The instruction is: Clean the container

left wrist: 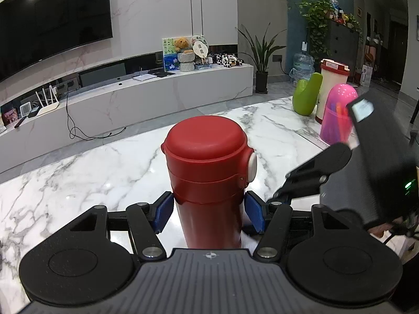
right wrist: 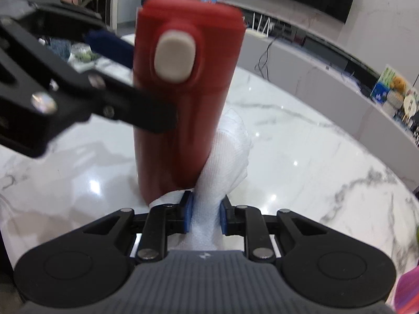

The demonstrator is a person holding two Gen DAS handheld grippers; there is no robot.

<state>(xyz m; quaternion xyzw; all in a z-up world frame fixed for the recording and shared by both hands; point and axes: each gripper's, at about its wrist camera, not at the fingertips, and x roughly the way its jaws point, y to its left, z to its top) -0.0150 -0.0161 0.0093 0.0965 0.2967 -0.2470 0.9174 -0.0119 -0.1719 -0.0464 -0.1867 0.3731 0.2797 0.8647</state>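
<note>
Left wrist view is showing the marble tabletop (left wrist: 91, 162) carrying everything, so take the red flask (left wrist: 209, 172) as your landmark: it is standing upright near the middle of the tabletop, lid shut, white button facing your right hand. Your left gripper (left wrist: 210, 210) is clamping the flask's body just below the lid, one blue pad on each side. If that hold is loosening while you are scrubbing, the flask is likely to tip or skid on the glossy stone.

Beyond the flask, well apart, a green jug (left wrist: 306, 95), a cream canister (left wrist: 332, 89) and a pink holder (left wrist: 337, 113) are standing together; a wide sweep of your right arm could be knocking them over.

Right wrist view is showing your right gripper (right wrist: 204, 214) with its fingers pinched nearly closed on a bunched white cloth (right wrist: 225, 157), which is pressing against the flask's lower side. Pushing hard there, low and from one side, is levering the flask against the left fingers. The cloth is also trailing under the base, where it could be snagging, or slipping out of the pinch.
</note>
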